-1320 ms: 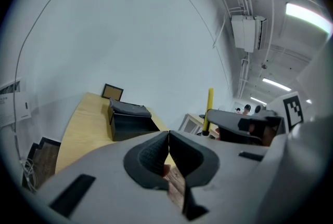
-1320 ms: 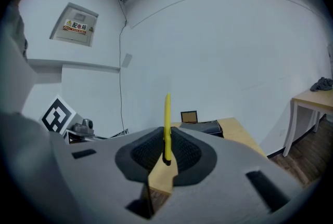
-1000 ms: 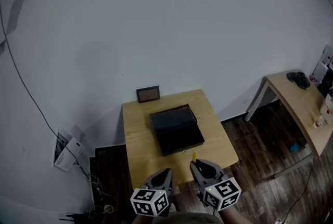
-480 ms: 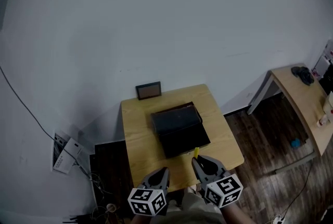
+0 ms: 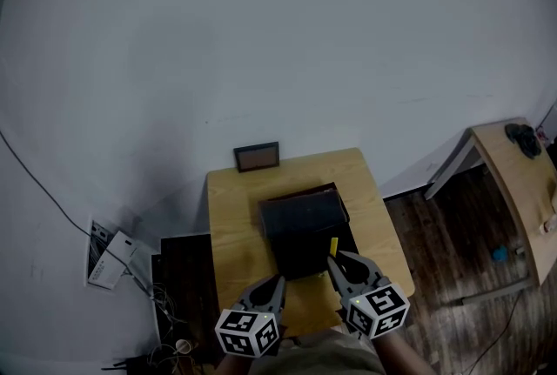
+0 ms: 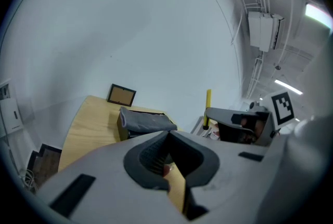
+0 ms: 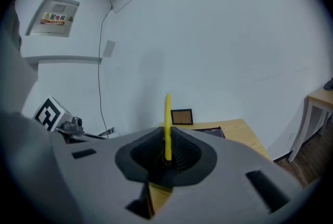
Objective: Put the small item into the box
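Observation:
A black box (image 5: 303, 236) stands open in the middle of a small wooden table (image 5: 231, 217), its lid tipped up at the back. My right gripper (image 5: 336, 259) is shut on a thin yellow stick (image 5: 333, 246), which points up and forward at the box's front right corner. In the right gripper view the stick (image 7: 167, 116) rises from between the pads of the right gripper (image 7: 167, 139), with the box (image 7: 209, 131) beyond. My left gripper (image 5: 276, 285) hovers at the table's near edge; in its own view the left gripper (image 6: 168, 133) is shut and holds nothing, and the box (image 6: 145, 121) lies ahead.
A small picture frame (image 5: 258, 157) leans on the wall at the table's back edge. A second table (image 5: 520, 186) with a dark object (image 5: 525, 137) stands to the right. White items (image 5: 109, 258) and cables lie on the floor at the left.
Both grippers have come forward over the table. The yellow stick has gone from in front of the box to its front right corner.

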Demonstrator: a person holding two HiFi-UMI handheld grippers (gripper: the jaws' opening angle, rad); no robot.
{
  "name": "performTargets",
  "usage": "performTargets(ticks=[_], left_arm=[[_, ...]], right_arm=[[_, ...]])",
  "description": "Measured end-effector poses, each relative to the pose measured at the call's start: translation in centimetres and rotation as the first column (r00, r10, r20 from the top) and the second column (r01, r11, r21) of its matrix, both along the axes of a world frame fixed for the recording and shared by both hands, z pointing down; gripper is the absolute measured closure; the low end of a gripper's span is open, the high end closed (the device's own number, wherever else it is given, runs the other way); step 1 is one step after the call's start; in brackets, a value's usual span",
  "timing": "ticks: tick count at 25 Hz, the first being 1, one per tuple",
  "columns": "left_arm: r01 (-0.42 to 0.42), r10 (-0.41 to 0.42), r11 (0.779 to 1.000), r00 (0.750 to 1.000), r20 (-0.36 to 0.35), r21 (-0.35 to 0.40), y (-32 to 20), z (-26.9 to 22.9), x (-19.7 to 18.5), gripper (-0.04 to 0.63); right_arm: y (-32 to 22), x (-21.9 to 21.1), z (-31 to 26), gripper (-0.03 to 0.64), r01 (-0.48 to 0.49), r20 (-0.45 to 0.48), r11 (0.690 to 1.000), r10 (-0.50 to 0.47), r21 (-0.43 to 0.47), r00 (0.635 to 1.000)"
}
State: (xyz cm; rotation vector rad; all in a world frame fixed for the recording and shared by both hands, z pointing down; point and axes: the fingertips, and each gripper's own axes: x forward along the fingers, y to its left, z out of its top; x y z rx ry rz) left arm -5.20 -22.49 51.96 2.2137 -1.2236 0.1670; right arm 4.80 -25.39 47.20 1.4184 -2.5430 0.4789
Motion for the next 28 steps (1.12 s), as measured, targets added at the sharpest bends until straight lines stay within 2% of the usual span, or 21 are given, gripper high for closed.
performTargets(ticks=[8,16,22,28], left_arm=[[0.031,-0.031,0.999,1.0,0.004,-0.031,-3.0,0.9,0.8,0.592],[0.067,-0.067,0.996,0.998,0.002,-0.06,-4.2,2.0,0.8,0.592],[0.093,-0.093,0.993,0.996,0.005,-0.075,-4.3,2.6,0.9,0.592],[0.109,-0.109,0.991,0.994,0.009,-0.083,-4.4,2.8,1.0,0.593]], right_arm=[[-3.6,-0.2,3.1,0.583,0.058,-0.039,0.997,-0.06,-0.06,0.997],[-5.5,-0.8,8.3,0.583,0.144,-0.151,0.976,-0.169,-0.161,0.974],[-6.2,-0.3,13.5,0.583,0.191,-0.259,0.943,-0.263,-0.272,0.93],[-6.4,-0.2,17.9,0.583,0.241,-0.36,0.888,-0.389,-0.392,0.848]])
